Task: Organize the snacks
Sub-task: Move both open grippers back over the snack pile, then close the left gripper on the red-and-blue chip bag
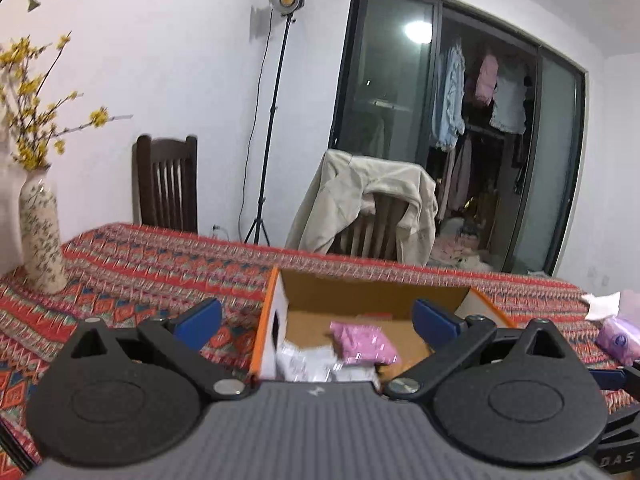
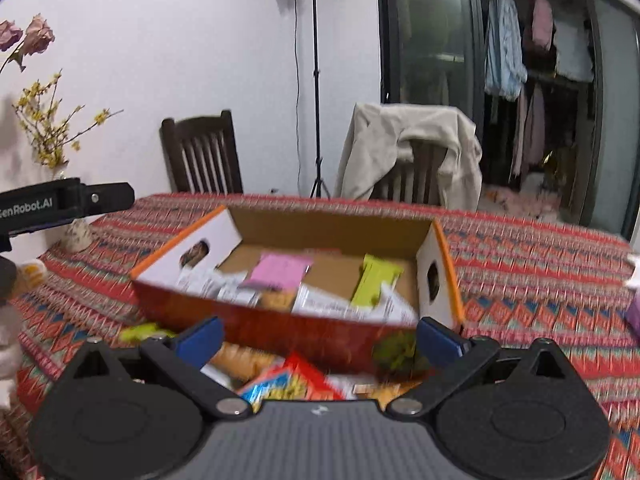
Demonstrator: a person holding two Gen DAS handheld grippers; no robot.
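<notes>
An open orange cardboard box (image 2: 256, 320) stands on the patterned tablecloth; it also shows in the left wrist view (image 1: 266, 320). Inside lie a pink packet (image 2: 280, 270), a yellow-green packet (image 2: 376, 280) and several white packets (image 2: 340, 304). The pink packet (image 1: 362, 340) shows in the left wrist view too. Loose snacks lie in front of the box, among them a red and yellow packet (image 2: 292, 380) and a green one (image 2: 398, 350). My left gripper (image 1: 316, 320) is open and empty above the box's near end. My right gripper (image 2: 318, 340) is open and empty over the loose snacks.
A flowered vase (image 1: 42, 236) stands at the table's left. A purple tissue pack (image 1: 620, 338) and white tissue (image 1: 602, 304) lie at the right. Two chairs, one with a beige jacket (image 2: 408, 152), stand behind the table. A light stand (image 2: 316, 80) is by the wall.
</notes>
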